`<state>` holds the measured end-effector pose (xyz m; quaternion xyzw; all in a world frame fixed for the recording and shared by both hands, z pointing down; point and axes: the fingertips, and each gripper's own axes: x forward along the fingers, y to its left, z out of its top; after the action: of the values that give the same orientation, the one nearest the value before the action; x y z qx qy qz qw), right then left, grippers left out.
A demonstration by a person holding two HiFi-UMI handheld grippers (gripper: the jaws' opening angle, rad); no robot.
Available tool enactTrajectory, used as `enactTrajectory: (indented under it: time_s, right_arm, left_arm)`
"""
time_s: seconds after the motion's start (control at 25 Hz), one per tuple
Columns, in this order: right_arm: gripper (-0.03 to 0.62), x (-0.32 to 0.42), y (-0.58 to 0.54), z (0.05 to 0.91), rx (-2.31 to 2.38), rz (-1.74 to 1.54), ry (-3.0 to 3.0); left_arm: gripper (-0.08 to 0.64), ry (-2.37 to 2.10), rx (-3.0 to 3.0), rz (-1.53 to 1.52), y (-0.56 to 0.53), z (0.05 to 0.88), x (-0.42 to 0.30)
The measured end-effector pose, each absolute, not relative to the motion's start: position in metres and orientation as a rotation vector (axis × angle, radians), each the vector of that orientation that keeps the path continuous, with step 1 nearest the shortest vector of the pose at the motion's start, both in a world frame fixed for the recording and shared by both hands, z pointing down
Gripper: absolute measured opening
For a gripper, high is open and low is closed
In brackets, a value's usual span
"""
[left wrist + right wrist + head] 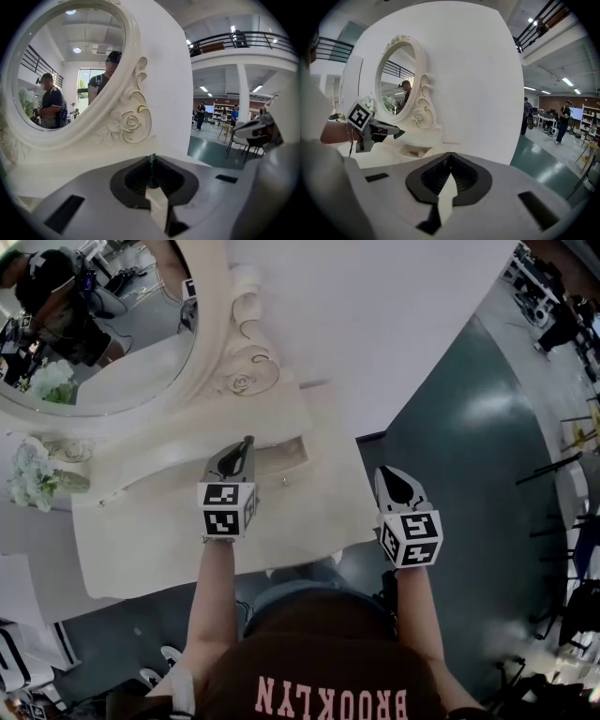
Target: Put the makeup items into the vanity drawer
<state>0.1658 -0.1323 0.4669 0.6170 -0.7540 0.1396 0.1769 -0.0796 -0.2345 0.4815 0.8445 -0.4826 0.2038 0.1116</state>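
Note:
A white vanity (pixel 159 535) with an oval mirror (pixel 112 352) stands against the wall. Its small drawer (pixel 286 457) is pulled open; in the right gripper view the drawer (pixel 412 151) shows a pale pink item (pixel 423 153) inside. My left gripper (pixel 247 442) hovers over the vanity top just left of the drawer, shut on a thin dark makeup pencil (pixel 152 160) that pokes out of its tips (pixel 151 158). My right gripper (pixel 385 474) is off the vanity's right edge, over the floor, shut (pixel 449 157) with nothing in it.
White flowers (pixel 33 474) stand at the vanity's left end under the mirror. A white wall (pixel 394 324) backs the vanity. Dark teal floor (pixel 469 484) stretches to the right, with chairs and stands at its far edge (pixel 577 493).

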Motion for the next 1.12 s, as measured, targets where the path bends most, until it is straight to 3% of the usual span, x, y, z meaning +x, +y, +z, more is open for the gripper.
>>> enactTrajectory:
  time_s: [0.6,0.64,0.72,1.12]
  right_arm:
    - [-0.003,0.183,-0.114,0.486,1.737,0.449,-2.073]
    - [-0.003,0.183,-0.113,0.487,1.737,0.450,-2.073]
    - [-0.003,0.183,-0.113,0.488,1.736,0.449,-2.073]
    - [-0.002,0.175,-0.118,0.486,1.726,0.436,-2.091]
  left_arm:
    - [0.022,-1.201,2.452,0.667,-0.210,0.528,-0.043]
    - [0.052,-1.187,2.445,0.674,-0.209,0.532,-0.041]
    - [0.197,-1.166,2.439,0.690,-0.209,0.538,-0.040]
    - [0.325,-1.164,2.449,0.632,-0.211,0.531,-0.042]
